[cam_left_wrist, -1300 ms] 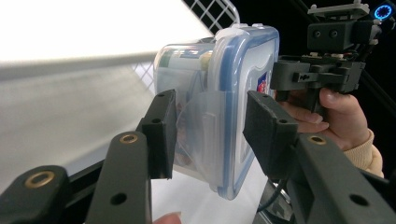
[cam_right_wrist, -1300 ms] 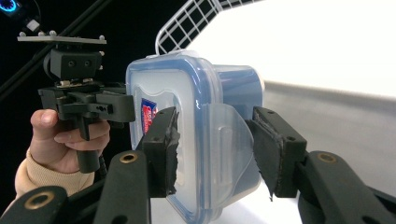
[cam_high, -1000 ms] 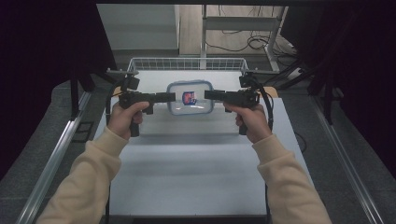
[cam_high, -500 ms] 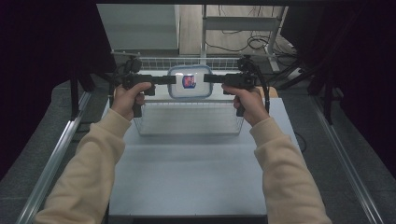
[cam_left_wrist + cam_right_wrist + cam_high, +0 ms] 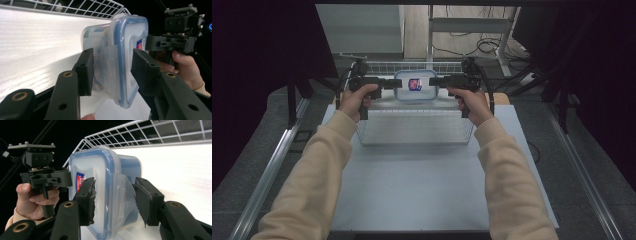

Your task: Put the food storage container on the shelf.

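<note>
Spanning the wire basket [image 5: 414,127] from either side, both grippers carry a clear lidded container [image 5: 415,86] held in the air above the basket's far half. Left gripper [image 5: 391,83] clamps the container's left end; in the left gripper view its jaws bracket the blue-rimmed lid and side latch flap. Right gripper [image 5: 436,81] clamps the opposite end likewise. Container lid bears a small red-and-blue label [image 5: 414,84]. Basket rests on the pale surface [image 5: 422,190]. Both sleeves are cream-coloured.

clear blue-rimmed container [image 5: 415,86] above basket [image 5: 414,134]
</note>
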Action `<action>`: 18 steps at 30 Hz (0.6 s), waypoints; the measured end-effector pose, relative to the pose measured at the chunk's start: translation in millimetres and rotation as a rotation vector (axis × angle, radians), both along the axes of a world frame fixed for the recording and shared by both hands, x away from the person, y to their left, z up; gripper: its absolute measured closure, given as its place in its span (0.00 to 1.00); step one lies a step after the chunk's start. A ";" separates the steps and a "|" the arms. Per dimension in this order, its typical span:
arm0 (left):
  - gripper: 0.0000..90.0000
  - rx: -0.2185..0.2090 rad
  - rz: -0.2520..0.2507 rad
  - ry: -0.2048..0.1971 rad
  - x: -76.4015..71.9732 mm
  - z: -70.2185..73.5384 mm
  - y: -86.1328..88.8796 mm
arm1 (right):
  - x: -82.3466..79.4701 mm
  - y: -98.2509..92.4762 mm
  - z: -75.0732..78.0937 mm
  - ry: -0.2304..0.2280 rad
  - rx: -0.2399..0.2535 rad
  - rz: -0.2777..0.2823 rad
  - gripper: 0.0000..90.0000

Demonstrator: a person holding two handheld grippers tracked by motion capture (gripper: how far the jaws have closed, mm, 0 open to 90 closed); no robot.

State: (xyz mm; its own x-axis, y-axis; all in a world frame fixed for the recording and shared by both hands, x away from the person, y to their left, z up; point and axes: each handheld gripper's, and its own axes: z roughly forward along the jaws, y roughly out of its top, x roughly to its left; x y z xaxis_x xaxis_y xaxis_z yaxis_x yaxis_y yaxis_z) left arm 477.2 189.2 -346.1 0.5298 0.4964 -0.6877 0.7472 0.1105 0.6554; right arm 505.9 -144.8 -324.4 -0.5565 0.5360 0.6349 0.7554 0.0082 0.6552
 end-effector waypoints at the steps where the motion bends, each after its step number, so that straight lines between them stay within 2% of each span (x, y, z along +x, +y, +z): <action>1: 0.60 -0.002 0.008 0.011 1.8 -0.2 -0.7 | 2.3 -0.2 -1.8 0.020 0.004 -0.004 0.56; 5: 0.59 -0.011 0.022 0.054 8.1 -1.4 -1.3 | 9.0 -0.7 -4.0 0.080 0.021 -0.025 0.56; 8: 0.57 -0.021 0.028 0.081 13.2 -3.8 -1.6 | 14.0 0.2 -4.9 0.144 0.030 -0.055 0.56; 12: 0.56 -0.053 0.033 0.119 19.6 -9.4 0.2 | 20.1 1.4 -7.4 0.216 0.047 -0.095 0.55; 15: 0.54 -0.066 0.043 0.135 21.9 -12.3 -0.1 | 22.7 2.0 -10.4 0.245 0.060 -0.118 0.54; 18: 0.53 -0.063 0.044 0.131 21.5 -12.0 -0.6 | 23.6 1.6 -11.7 0.241 0.067 -0.119 0.54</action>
State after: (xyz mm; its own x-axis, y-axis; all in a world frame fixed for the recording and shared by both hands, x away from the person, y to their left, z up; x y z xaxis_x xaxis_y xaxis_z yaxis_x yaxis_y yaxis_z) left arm 498.7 188.6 -358.1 0.4120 0.4712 -0.7799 0.8193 0.1830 0.5433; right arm 529.5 -143.2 -336.1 -0.3204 0.5406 0.7779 0.8827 -0.1275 0.4522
